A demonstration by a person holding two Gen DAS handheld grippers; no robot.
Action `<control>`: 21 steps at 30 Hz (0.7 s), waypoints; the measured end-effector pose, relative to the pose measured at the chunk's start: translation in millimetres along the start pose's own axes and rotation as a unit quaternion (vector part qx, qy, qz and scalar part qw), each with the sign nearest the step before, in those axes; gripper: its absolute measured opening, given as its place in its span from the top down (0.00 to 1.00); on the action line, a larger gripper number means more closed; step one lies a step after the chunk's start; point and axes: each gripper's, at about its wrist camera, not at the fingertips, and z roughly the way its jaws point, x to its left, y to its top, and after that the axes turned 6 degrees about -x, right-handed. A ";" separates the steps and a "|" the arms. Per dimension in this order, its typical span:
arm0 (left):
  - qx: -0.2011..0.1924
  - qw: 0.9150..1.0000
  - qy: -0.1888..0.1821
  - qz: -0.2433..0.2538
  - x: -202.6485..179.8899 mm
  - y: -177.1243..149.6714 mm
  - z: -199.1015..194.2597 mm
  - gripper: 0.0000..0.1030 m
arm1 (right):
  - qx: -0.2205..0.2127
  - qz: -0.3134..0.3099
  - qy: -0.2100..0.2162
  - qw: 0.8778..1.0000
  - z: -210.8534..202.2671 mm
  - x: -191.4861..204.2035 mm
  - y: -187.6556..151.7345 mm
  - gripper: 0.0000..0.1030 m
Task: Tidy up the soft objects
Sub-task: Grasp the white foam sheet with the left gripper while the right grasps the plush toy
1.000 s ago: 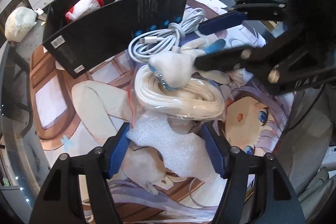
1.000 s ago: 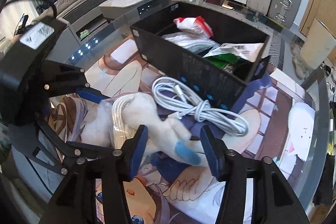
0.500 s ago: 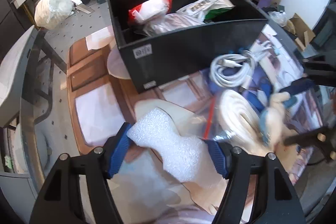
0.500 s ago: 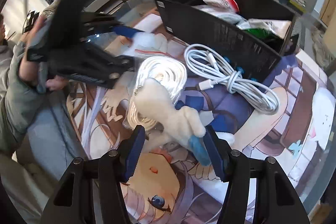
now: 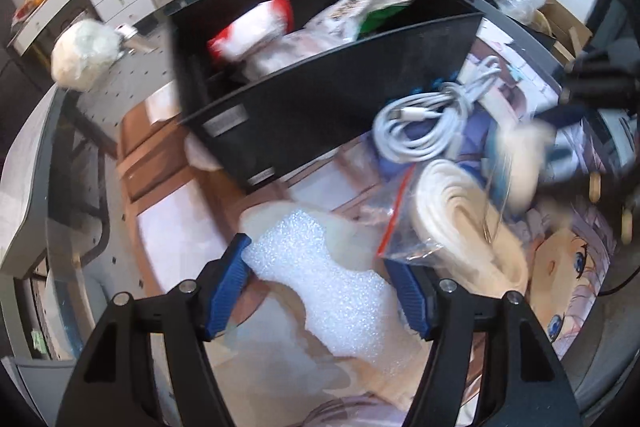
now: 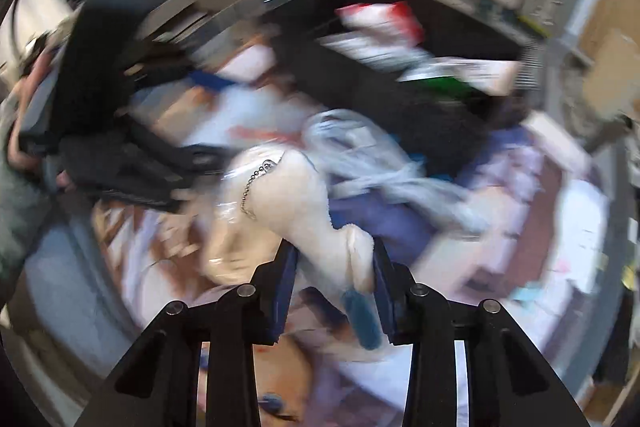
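Note:
My left gripper is shut on a white foam piece and holds it above the printed mat, in front of the black box. My right gripper is shut on a white plush toy with a bead chain and a blue tip, lifted off the mat; it shows blurred in the left wrist view. A bagged white coil and a white cable bundle lie on the mat beside the box.
The black box holds a red-and-white packet and other bags. A printed anime mat covers the table. A white sack lies beyond the box. The right wrist view is motion-blurred.
My right gripper has closed on the plush toy and lifted it off the bagged coil. My left gripper has carried the foam piece left and up, toward the black box.

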 end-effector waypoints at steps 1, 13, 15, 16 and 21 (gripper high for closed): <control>0.001 1.000 0.004 -0.007 5.0 -2.1 -1.7 0.34 | 0.003 0.009 -0.015 1.000 -0.2 -8.1 -0.6 0.65; -0.017 1.000 0.000 -0.005 6.3 -2.3 -10.1 0.34 | 0.026 0.033 0.025 0.999 6.3 -3.2 -6.7 0.36; -0.028 1.000 0.001 0.010 -0.3 3.0 -12.1 0.33 | 0.015 0.019 0.015 1.000 2.5 1.8 -5.0 0.35; -0.028 0.999 0.006 0.014 -2.2 5.4 -11.5 0.32 | 0.013 0.016 0.007 1.000 1.8 2.8 -4.2 0.35; -0.016 1.000 0.002 0.010 0.2 1.1 -9.9 0.23 | 0.029 0.021 -0.011 0.999 5.7 -11.8 -10.0 0.35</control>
